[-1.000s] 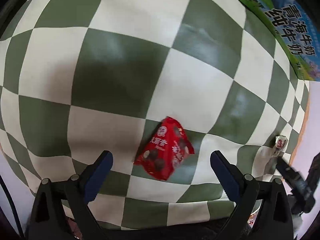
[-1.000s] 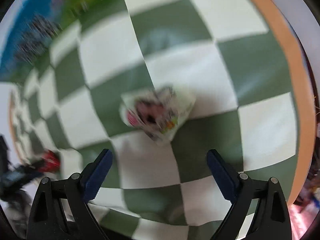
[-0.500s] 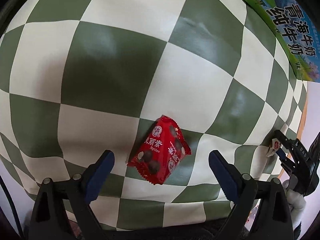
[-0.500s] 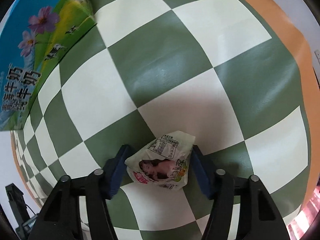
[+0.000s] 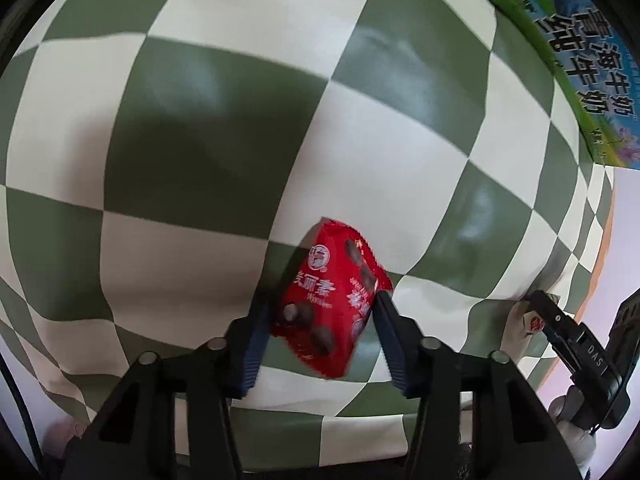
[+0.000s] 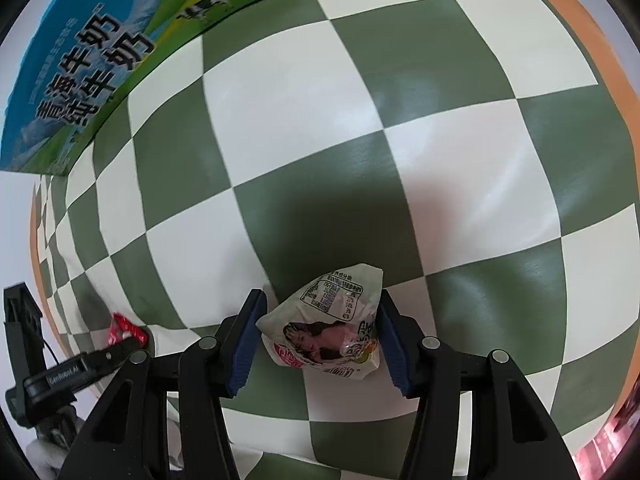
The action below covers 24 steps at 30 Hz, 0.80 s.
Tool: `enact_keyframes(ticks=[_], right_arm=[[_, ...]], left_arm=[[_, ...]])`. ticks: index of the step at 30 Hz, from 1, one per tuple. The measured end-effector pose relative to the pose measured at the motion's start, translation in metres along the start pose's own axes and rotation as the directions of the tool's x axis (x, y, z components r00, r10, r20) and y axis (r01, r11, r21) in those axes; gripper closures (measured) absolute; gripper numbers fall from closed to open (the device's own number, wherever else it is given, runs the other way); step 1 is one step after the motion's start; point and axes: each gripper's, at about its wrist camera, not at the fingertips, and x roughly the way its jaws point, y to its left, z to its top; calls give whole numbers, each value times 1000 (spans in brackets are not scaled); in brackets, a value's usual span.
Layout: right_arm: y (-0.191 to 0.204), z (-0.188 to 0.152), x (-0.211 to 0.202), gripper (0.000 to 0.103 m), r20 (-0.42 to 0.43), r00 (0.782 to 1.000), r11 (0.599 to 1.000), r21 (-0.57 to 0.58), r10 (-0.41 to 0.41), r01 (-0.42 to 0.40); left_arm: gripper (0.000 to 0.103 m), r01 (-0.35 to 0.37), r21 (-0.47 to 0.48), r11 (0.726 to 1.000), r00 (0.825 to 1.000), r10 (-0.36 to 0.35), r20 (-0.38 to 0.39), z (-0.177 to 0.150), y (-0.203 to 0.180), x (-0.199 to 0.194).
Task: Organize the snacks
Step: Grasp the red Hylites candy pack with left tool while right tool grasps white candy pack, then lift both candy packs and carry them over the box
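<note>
On the green-and-white checked cloth [image 5: 224, 128], both snack packs are seen at the pick-up stage; nothing can be seen stowed yet, so most of the sorting is judged to be left. A printed milk carton box [image 6: 80, 68] is seen at the far side of the cloth, w/ its inside hidden; whether it is meant as the bin cannot be told.

Left side first: the left gripper [image 5: 318, 330] is pointed steeply down at the red snack pack [image 5: 330, 300]. Its jaws are closing, w/ the pack between them. The blue pads [image 5: 250, 350] are seen against both edges of the pack, which is pinched & tilted, its lower corner hanging past the fingertips. The far end of the pack is close to the cloth; whether it is lifted clear cannot be told.

Right side: the right gripper [image 6: 320, 338] is also pointed down, jaws closing w/ the white snack pack [image 6: 332, 328] between them. The pads are pressed on either side of the crumpled wrapper, label side up. The pack is judged gripped but not yet carried anywhere.

What remains, as judged: both packs are to be lifted & placed in their spot.
</note>
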Motion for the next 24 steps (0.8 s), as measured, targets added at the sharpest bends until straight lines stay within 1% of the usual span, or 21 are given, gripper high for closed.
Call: enact_keyframes(ticks=[2, 4, 5, 7, 8, 9, 11, 12, 14, 15, 16, 17, 19, 20, 22, 24], right_arm=[[4, -2, -1, 46, 1, 1000, 1000, -5, 5, -5], [-1, -5, -7, 47, 5, 1000, 1000, -9, 10, -10], [5, -7, -8, 47, 8, 1000, 1000, -14, 9, -9], [3, -6, -14, 47, 9, 1000, 1000, -29, 10, -9], [2, -3, -15, 47, 2, 1000, 999, -38, 8, -8], [-3, 5, -17, 47, -3, 1000, 999, -43, 6, -6], [-4, 6, -15, 46, -6, 1000, 999, -42, -1, 1], [-7, 8, -13, 46, -19, 1000, 999, -37, -4, 3], [-5, 5, -5, 46, -32, 999, 1000, -19, 5, -5], [2, 1, 3, 46, -35, 999, 1000, -20, 2, -3], [3, -1, 5, 46, -34, 999, 1000, -21, -1, 0], [7, 0, 8, 46, -35, 999, 1000, -24, -3, 2], [8, 1, 7, 46, -34, 999, 1000, -29, -8, 7], [9, 1, 8, 46, -34, 999, 999, -31, -9, 8], [10, 2, 6, 46, -31, 999, 999, -32, -8, 7], [13, 2, 4, 47, -26, 1000, 999, -37, -4, 3]], left_arm=[[60, -2, 10, 1000, 1000, 2, 12, -2, 0, -4], [60, -5, 23, 1000, 1000, 4, 25, -4, -2, -8], [60, -1, 34, 999, 1000, 0, 26, -4, -4, -9], [58, 11, 66, 998, 1000, -11, 5, -4, -10, -7], [57, 25, 62, 998, 1000, -25, -8, -4, -11, -4], [57, 41, 45, 998, 999, -40, -19, -2, -10, -1], [46, 92, 3, 996, 994, -92, -51, 2, -4, 7], [43, 124, -27, 992, 991, -125, -51, 5, 1, 10], [43, 140, -60, 988, 989, -143, -50, 12, 5, 5], [43, 139, -64, 988, 989, -142, -47, 11, 7, 8], [44, 131, -62, 989, 990, -133, -37, 10, 7, 8], [47, 105, -45, 994, 994, -106, -34, 10, 6, 7], [60, 61, -11, 998, 998, -61, -23, 8, -3, 4], [63, 50, 1, 999, 999, -50, -16, 6, -5, 2], [67, 46, 17, 999, 999, -46, -11, 6, -9, -3], [68, 45, 36, 998, 999, -45, 1, 4, -15, -9]])
